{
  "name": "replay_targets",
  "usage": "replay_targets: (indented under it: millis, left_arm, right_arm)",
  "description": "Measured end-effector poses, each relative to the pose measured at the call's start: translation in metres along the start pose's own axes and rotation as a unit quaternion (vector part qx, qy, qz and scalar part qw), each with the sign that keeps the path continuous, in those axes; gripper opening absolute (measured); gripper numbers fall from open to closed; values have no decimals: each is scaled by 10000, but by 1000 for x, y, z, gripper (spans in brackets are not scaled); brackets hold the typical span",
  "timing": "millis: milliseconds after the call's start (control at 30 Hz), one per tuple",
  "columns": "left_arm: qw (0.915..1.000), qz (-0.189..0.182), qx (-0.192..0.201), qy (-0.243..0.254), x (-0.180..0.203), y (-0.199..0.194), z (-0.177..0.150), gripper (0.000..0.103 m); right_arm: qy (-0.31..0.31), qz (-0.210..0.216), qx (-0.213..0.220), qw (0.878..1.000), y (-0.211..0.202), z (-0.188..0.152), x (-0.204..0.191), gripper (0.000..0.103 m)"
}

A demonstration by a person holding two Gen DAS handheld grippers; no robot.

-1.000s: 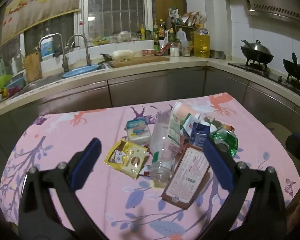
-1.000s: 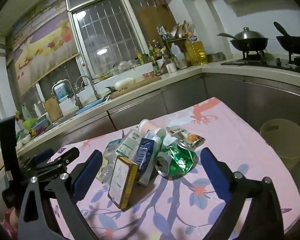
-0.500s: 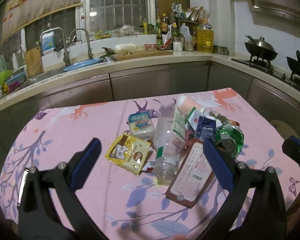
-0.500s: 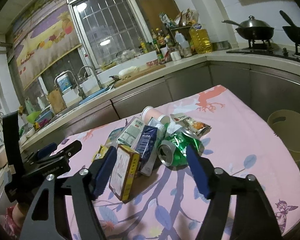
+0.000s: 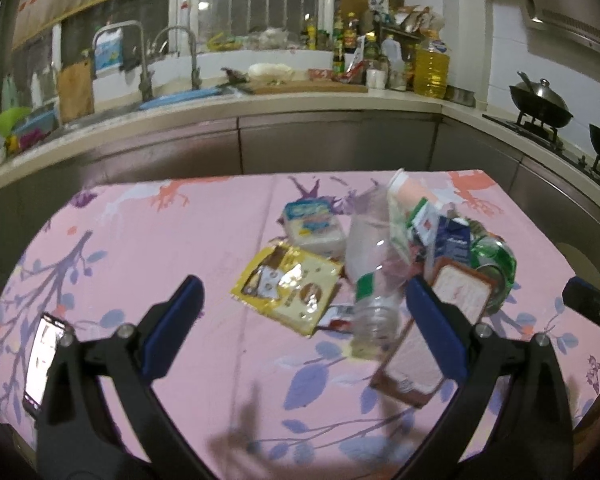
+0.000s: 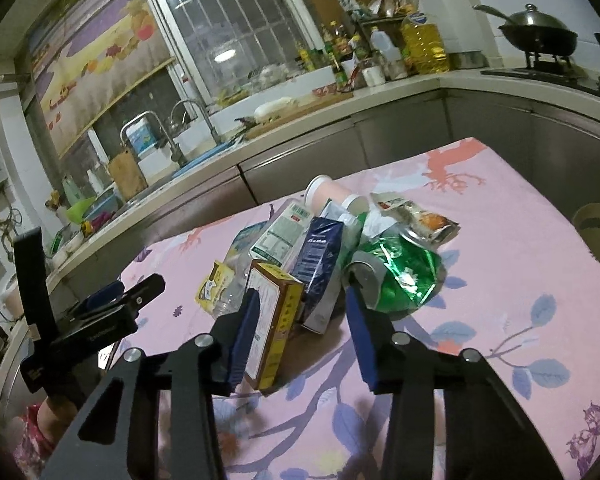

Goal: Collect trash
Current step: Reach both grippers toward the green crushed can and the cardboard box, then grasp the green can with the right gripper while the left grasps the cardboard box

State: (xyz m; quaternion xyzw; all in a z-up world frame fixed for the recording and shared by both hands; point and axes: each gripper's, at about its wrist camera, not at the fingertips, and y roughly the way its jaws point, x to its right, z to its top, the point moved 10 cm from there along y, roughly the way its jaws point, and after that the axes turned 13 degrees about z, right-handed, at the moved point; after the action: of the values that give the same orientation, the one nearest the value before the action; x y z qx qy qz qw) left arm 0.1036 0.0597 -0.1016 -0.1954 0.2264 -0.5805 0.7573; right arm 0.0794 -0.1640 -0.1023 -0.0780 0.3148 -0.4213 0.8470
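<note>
While both grippers hang above the pink floral tablecloth (image 5: 148, 248), the trash sits heaped toward its far right side. Left gripper (image 5: 300, 320): jaws spread wide, nothing between them; below the gap lie a torn yellow snack wrapper (image 5: 288, 286) and a clear plastic bottle (image 5: 374, 276), mouth end toward the camera. A white tissue pack (image 5: 314, 224) lies just beyond the wrapper. Right gripper (image 6: 300, 320): jaws partly parted, gripping nothing, its left finger just in front of a brown-and-yellow carton (image 6: 274, 320), its right finger before a crushed green can (image 6: 400, 276). Between carton and can leans a dark blue carton (image 6: 320, 256). Behind these, a pink cup (image 6: 328, 198) on its side and a crumpled snack packet (image 6: 420, 220). Beige bin (image 6: 598, 224) off the table's right edge. Kitchen counter with sink taps (image 5: 168, 60) and a wok (image 6: 538, 34) behind. Left view is motion-blurred.
</note>
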Motion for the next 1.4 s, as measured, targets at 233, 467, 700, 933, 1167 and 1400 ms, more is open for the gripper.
replay_targets:
  millis: [233,467,700,933,1167,1400]
  left_arm:
    - [9964,-746,-30,395,28,-4,-25,96]
    - [9864,-932,253,1329,88,5,-30,96]
    - [9794,-1111,215,1670,130,28,-18,96]
    - [9792,-1152,-43,1672,139,46,-27,82]
    - [9818,-1219,-104,1453,128,45,-23,61]
    - [9835,-1479,28,1041,113,30,-11,60]
  right_arm:
    - [281,-134,29,9995,19,23,25,42]
    - [664,-460,-97,9967,21,6,65,42]
    - [678,-614,-416,9949,35,-10,88,42]
    - [413,-720,-609,9947,47,-11,96,42]
    - [1431,-446,-178,9885,34,2,142,42]
    - [2128,-150,-244,9767,37,-12,172,42]
